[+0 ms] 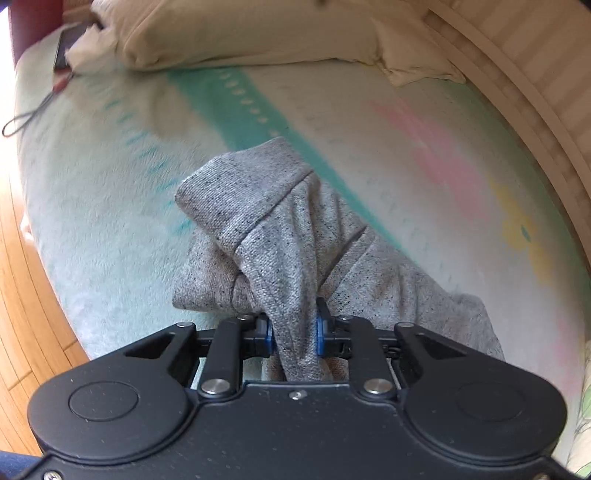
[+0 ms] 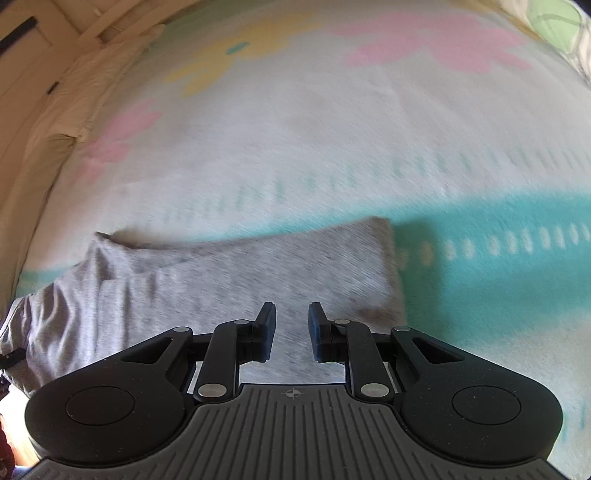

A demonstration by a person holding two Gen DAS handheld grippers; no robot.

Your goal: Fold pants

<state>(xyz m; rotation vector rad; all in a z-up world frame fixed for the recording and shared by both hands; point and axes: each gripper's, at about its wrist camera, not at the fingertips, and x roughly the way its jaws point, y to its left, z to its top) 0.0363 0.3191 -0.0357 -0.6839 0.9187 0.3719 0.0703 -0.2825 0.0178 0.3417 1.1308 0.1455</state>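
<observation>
Pants (image 1: 273, 221), speckled grey, bunched

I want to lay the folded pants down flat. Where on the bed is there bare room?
Bare blanket lies between the pillow and the gray pants, across the pink flowers. The corner by the phone and cord is crowded.

My left gripper (image 1: 294, 334) has its fingertips buried in bunched grey pants (image 1: 273, 236), so I cannot see the pads' tips. In the right wrist view the pants (image 2: 207, 280) and blanket (image 2: 332, 140) smear with motion blur, and the fabric runs off the left edge. A dark flat thing (image 1: 68, 46) beside the pillow (image 1: 236, 33) is half covered, too unclear to name.
</observation>
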